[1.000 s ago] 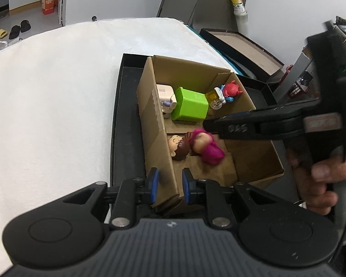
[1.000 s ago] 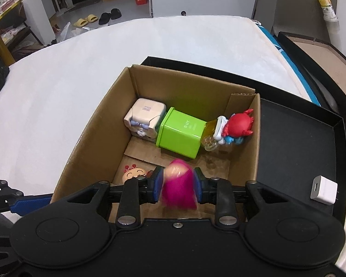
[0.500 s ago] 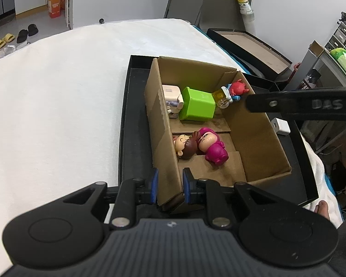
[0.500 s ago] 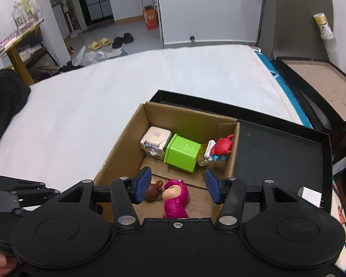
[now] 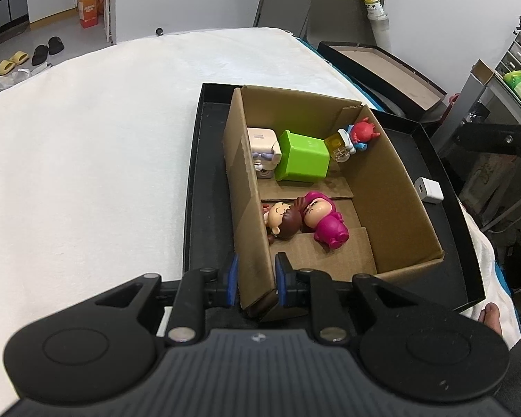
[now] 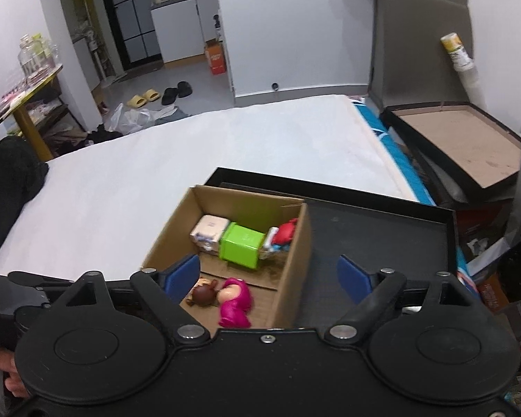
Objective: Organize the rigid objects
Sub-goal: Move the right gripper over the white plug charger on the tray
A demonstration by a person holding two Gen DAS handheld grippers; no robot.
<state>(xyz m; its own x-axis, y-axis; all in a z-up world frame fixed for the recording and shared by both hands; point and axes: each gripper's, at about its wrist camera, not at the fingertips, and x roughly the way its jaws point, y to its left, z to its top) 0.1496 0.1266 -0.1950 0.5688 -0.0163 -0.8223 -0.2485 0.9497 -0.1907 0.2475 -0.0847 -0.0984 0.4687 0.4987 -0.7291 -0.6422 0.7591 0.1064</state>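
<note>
A cardboard box (image 5: 392, 187) (image 6: 295, 243) stands in a black tray (image 5: 205, 173) (image 6: 382, 236). Inside lie a pink figurine (image 5: 324, 217) (image 6: 236, 300), a brown-haired doll (image 5: 283, 220) (image 6: 203, 293), a green cube (image 5: 302, 161) (image 6: 241, 246), a cream toy (image 5: 262, 147) (image 6: 208, 231) and a red crab toy (image 5: 363, 130) (image 6: 284, 231). My left gripper (image 5: 255, 281) is shut on the box's near wall. My right gripper (image 6: 269, 276) hangs above the box, its jaws opening, with nothing held between them.
A white adapter (image 5: 429, 189) lies in the tray right of the box. The tray rests on a white mattress (image 5: 87, 139). A second shallow box (image 6: 458, 139) sits at the back right. A person's hand (image 6: 3, 371) holds the left gripper.
My right gripper let go of the pink figurine, which now lies beside the doll in the box. That gripper opened wide and rose back from the box. The left gripper kept its grip.
</note>
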